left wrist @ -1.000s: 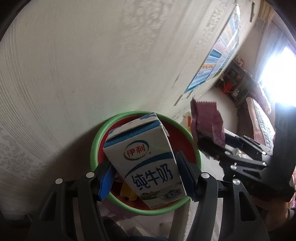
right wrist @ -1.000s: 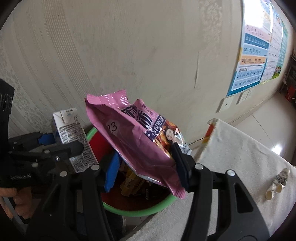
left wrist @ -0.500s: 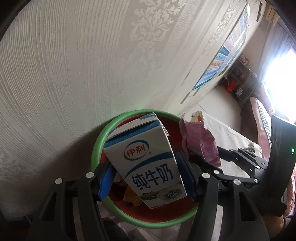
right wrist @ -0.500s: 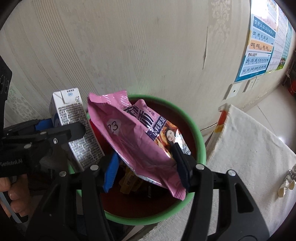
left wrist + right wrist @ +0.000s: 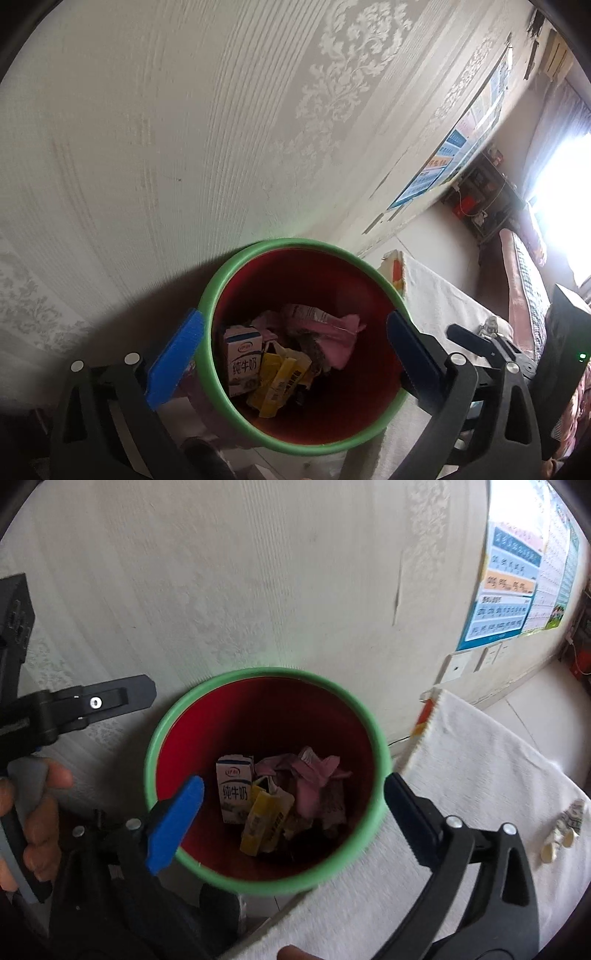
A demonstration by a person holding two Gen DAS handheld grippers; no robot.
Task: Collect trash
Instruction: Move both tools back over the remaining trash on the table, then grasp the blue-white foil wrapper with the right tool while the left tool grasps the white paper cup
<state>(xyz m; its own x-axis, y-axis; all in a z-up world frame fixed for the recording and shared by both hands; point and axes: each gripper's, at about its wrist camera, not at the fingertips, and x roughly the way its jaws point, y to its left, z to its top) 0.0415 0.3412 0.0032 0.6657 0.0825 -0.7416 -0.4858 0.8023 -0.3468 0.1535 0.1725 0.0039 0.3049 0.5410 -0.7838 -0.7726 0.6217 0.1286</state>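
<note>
Left wrist view looks down between the two wide-spread blue pads of the left gripper [image 5: 291,354], whose jaws have just been opening and now grasp nothing. Straight ahead and below stands the trash bin [image 5: 218,280] — green rim, red inside — close against a pale patterned wall [image 5: 184,129]. At its bottom the milk carton [image 5: 242,360] stands on end toward the gripper's left pad, the pink snack bag [image 5: 328,332] lies crumpled toward the right pad, and yellow wrappers [image 5: 280,376] lie between them, nearer the gripper.

Right wrist view shows the right gripper [image 5: 291,812] likewise released, its jaws just opened and empty over the same bin. Beyond its right finger a white cloth [image 5: 480,775] covers a counter or similar surface just beside the bin, with a small crumpled scrap [image 5: 563,827] lying on it, well off to the right. To the gripper's left a hand [image 5: 33,812] grips the handle of the other tool, whose black finger reaches toward the rim. A blue poster [image 5: 509,590] hangs on the wall ahead to the right.

Hard to make out: what lies under the bag and wrappers — dark and tangled. The right-hand room in the left wrist view is washed out by window glare, and the fisheye edges cut off both tools' bodies.
</note>
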